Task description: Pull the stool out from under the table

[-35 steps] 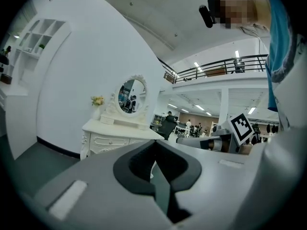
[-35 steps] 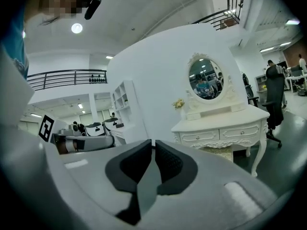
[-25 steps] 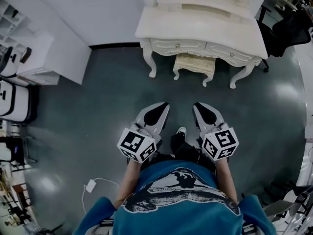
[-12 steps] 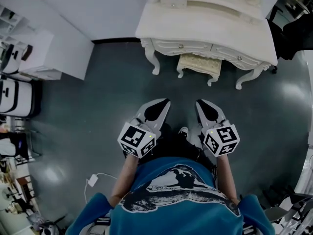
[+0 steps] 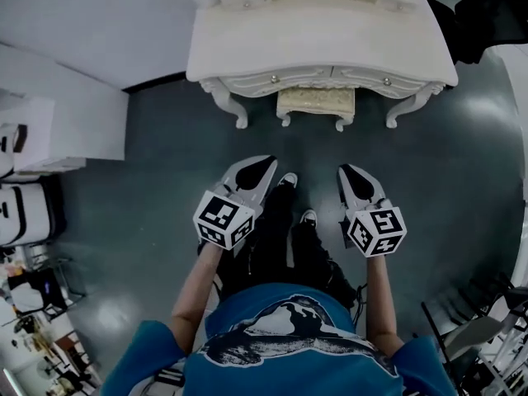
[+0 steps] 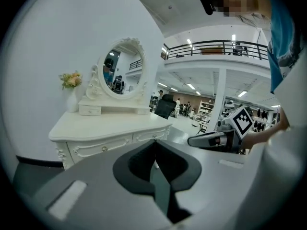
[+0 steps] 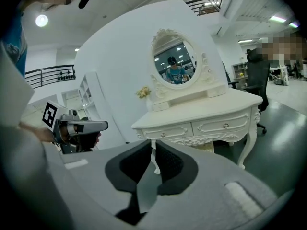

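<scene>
Head view shows stool (image 5: 316, 102) under table (image 5: 322, 46), left gripper (image 5: 271, 162) jaws clenched, right gripper (image 5: 345, 171) jaws barely parted

Both forearms are bare, reaching forward and down from the torso, roughly parallel. The left forearm (image 5: 194, 291) angles slightly inward; the right forearm (image 5: 375, 304) runs nearly straight ahead.

Left gripper (image 5: 266, 165): held low in front of the body, nose pointing forward and a little to the right, left marker cube (image 5: 223, 219) at its rear. Jaws fully together, pads meeting along one line, nothing between.

Right gripper (image 5: 347, 172): about level with the left and well apart from it (the legs (image 5: 280, 246) show between the two), right marker cube (image 5: 376, 231) at its rear. Jaws almost together, a thin slit between the pads, nothing in it.
</scene>
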The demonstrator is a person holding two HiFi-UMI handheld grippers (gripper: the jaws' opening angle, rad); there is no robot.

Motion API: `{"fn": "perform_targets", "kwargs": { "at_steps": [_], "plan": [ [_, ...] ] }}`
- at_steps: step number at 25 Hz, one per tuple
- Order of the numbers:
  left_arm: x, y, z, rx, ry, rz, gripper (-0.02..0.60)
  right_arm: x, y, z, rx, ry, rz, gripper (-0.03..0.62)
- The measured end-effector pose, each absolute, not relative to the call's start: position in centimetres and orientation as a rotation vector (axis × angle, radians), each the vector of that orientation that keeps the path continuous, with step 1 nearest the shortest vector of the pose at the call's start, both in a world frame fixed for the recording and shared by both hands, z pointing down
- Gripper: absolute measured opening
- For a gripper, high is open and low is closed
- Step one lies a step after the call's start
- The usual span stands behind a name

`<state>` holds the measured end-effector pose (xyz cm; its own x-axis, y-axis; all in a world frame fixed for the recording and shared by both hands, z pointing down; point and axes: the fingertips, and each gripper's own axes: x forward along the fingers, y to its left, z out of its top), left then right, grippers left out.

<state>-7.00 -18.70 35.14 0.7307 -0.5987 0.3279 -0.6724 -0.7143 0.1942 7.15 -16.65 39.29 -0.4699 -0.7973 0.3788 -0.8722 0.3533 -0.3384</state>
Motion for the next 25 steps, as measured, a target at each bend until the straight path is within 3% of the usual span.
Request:
{"fn": "perform_targets", "kwargs": {
  "at_steps": [3,11,14,25],
  "plan": [
    [-6.6,-21.4,38.2,2.64,-0.937,0.407,0.054,8.8,-18.4,41.9,1.579,-2.409,0.794,0.036],
    [-6.3,-28.8,48.8,2.62,-0.882,0.427,0.063,11.3,-24.2,53.9,1.472,-2.328,0.844,0.077],
    [-6.1,-31.0,54.0,2.592,-0.864,0.53,0.117,12.2,-25.9,58.0,1.425,-2.277,0.843,0.091],
    [-5.4,-38.7,68.2,2.413,-0.854,0.694,0.175,17.6,-32.2,69.9,1.516,-2.159,1.003,0.14]
  ]
}}
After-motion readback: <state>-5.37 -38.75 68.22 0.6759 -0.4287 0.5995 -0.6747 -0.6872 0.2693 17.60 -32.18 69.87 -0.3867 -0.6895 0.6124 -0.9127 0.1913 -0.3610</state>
